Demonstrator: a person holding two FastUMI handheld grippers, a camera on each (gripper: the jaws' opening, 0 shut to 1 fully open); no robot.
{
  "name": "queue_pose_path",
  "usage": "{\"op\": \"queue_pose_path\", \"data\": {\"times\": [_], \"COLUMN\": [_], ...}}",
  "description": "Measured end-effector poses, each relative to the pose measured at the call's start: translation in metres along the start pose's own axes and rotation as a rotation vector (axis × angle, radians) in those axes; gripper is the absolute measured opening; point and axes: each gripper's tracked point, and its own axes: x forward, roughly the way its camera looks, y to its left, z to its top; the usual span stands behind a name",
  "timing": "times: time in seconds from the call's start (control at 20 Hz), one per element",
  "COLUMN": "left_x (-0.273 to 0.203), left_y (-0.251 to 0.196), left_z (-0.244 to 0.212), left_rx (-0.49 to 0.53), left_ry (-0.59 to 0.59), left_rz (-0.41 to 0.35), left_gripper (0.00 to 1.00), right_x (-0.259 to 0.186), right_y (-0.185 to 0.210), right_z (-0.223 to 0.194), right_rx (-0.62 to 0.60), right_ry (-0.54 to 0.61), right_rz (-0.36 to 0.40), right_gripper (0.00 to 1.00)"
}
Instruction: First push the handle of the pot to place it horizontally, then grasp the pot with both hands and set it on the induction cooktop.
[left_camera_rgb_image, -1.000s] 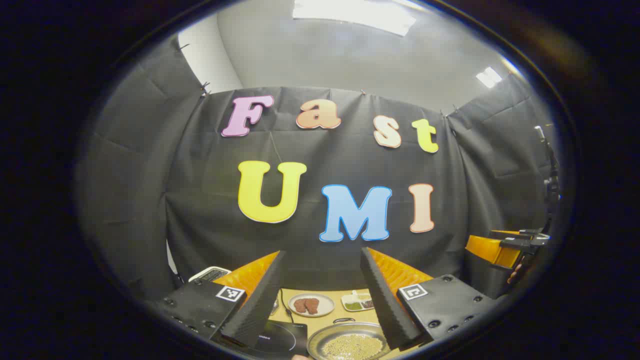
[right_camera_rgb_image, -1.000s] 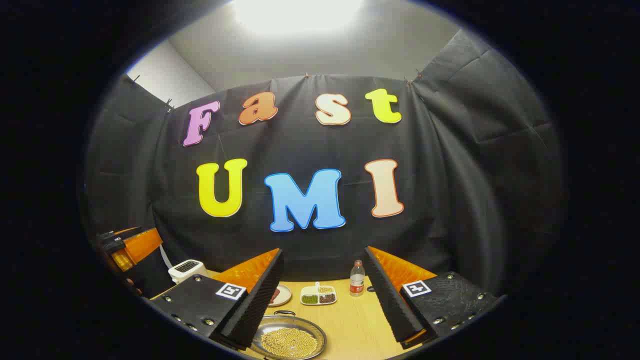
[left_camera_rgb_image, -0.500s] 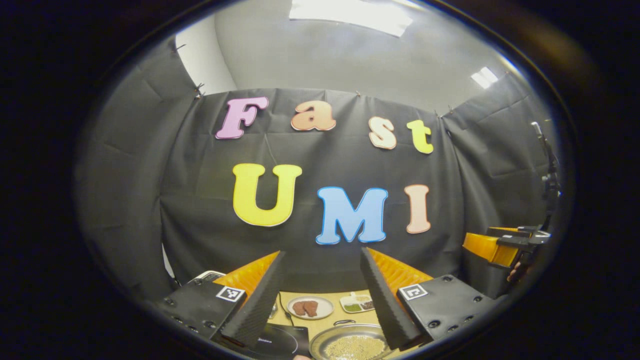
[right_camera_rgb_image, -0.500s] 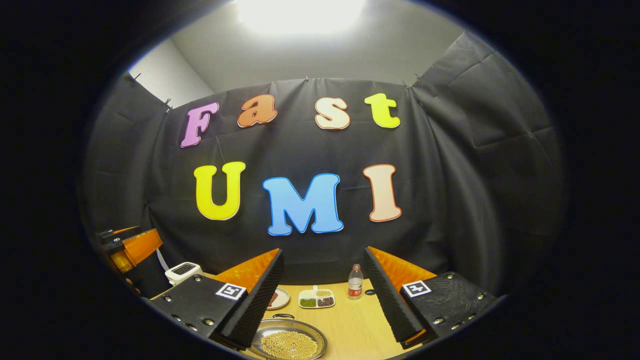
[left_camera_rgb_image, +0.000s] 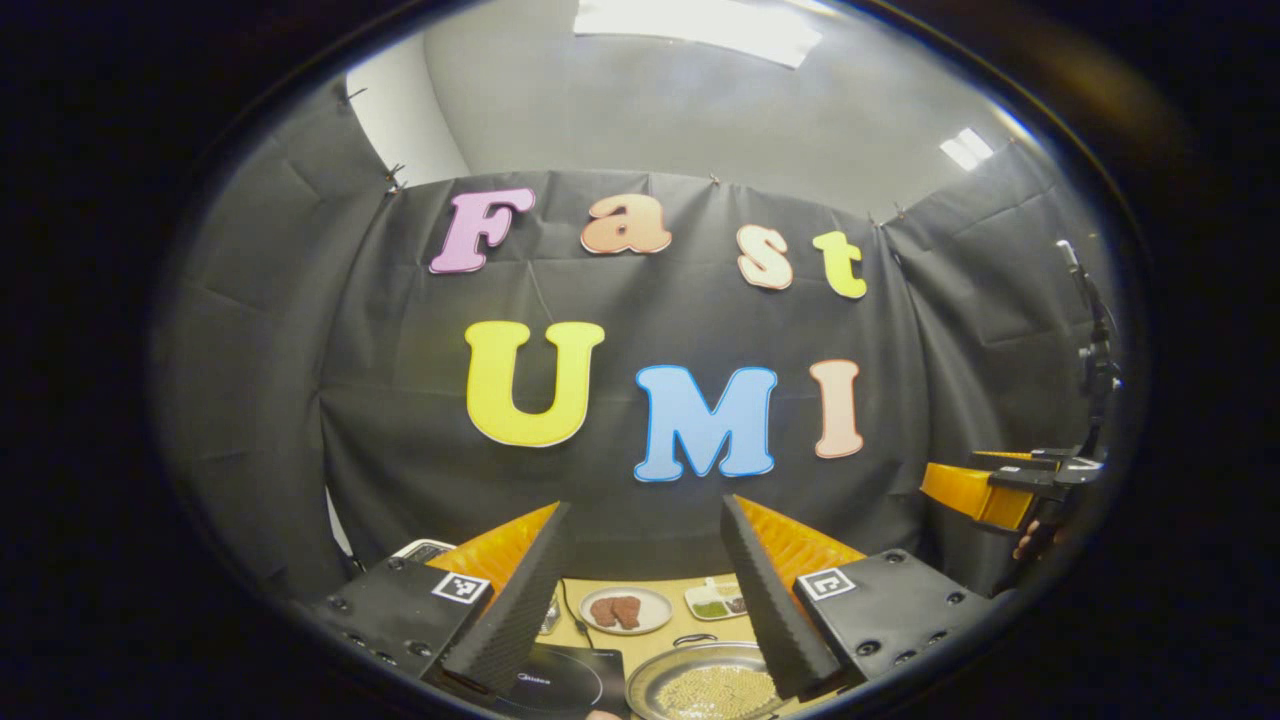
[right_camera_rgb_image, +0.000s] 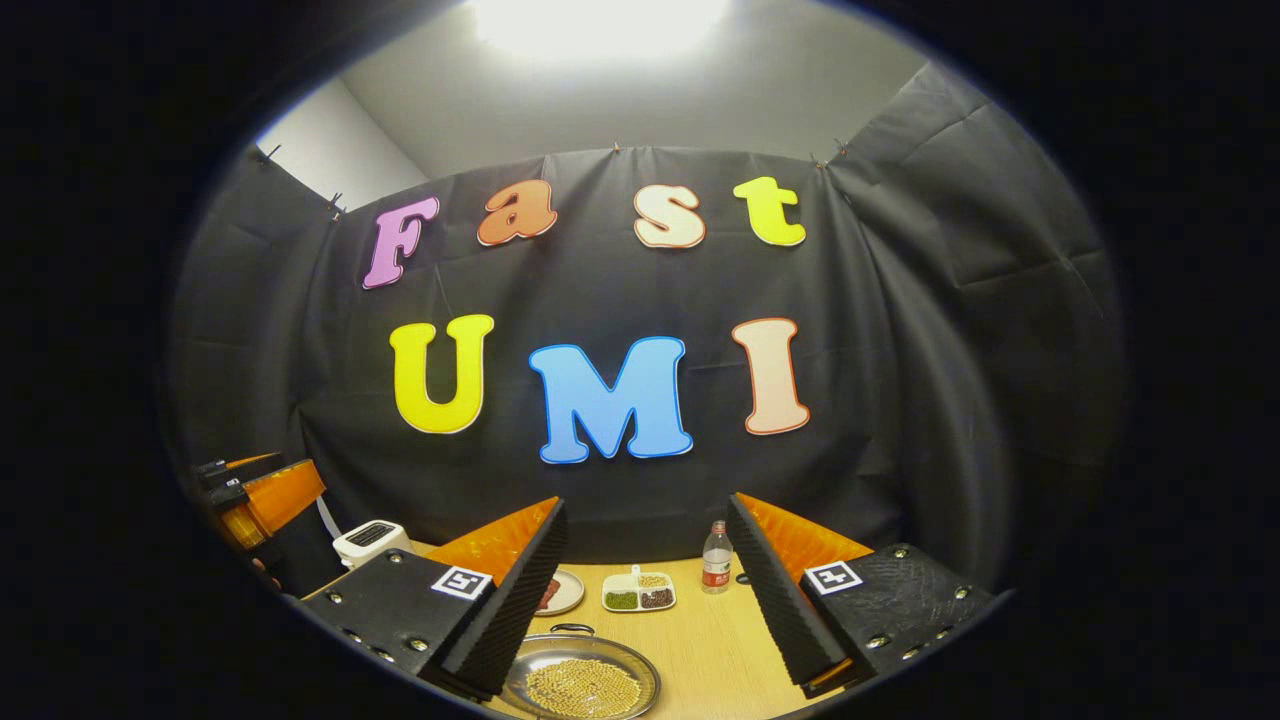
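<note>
Pot (right_camera_rgb_image: 580, 682) near table (right_camera_rgb_image: 700, 640) edge, both grippers (right_camera_rgb_image: 645, 590) raised, spread

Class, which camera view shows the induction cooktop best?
The left gripper view: the black induction cooktop lies on the table beside the pot. In the right gripper view, the right gripper finger covers that spot.
</note>
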Motion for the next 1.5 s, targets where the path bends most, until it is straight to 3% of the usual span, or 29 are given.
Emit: {"op": "queue_pose_path", "data": {"times": [0.25,0.4,0.45,0.55,0.65,0.7,0.85,0.9,0.95,1.0,1.5], "left_x": [-0.003,-0.004,-0.003,-0.003,-0.004,-0.005,-0.008,-0.009,-0.010,-0.011,-0.033], "left_y": [0.004,0.003,0.004,0.007,0.012,0.014,0.024,0.027,0.031,0.034,0.076], "left_z": [-0.011,-0.022,-0.022,-0.025,-0.031,-0.032,-0.036,-0.038,-0.040,-0.040,-0.057], "left_rx": [0.006,0.001,0.001,0.001,-0.002,-0.003,-0.006,-0.007,-0.008,-0.009,-0.023], "left_ry": [0.019,0.042,0.047,0.051,0.062,0.065,0.074,0.077,0.081,0.082,0.118], "left_rz": [0.004,-0.005,-0.006,-0.001,0.004,0.009,0.026,0.033,0.041,0.049,0.132], "left_gripper": [0.96,0.96,0.96,0.96,0.96,0.96,0.96,0.96,0.96,0.96,0.96], "right_x": [0.002,-0.001,-0.002,-0.008,-0.011,-0.011,-0.019,-0.013,-0.011,-0.019,-0.058], "right_y": [0.012,0.022,0.026,0.040,0.047,0.055,0.071,0.070,0.065,0.074,0.118], "right_z": [-0.032,-0.061,-0.071,-0.091,-0.114,-0.126,-0.158,-0.180,-0.178,-0.190,-0.282], "right_rx": [0.013,0.021,0.025,0.023,0.027,0.031,0.008,0.015,0.036,0.061,0.157], "right_ry": [0.099,0.187,0.220,0.293,0.359,0.392,0.504,0.536,0.561,0.597,0.935], "right_rz": [0.031,0.060,0.074,0.113,0.141,0.166,0.228,0.207,0.181,0.203,0.342], "right_gripper": [0.98,0.90,0.80,0.77,0.49,0.44,0.42,0.42,0.26,0.10,0.08]}}
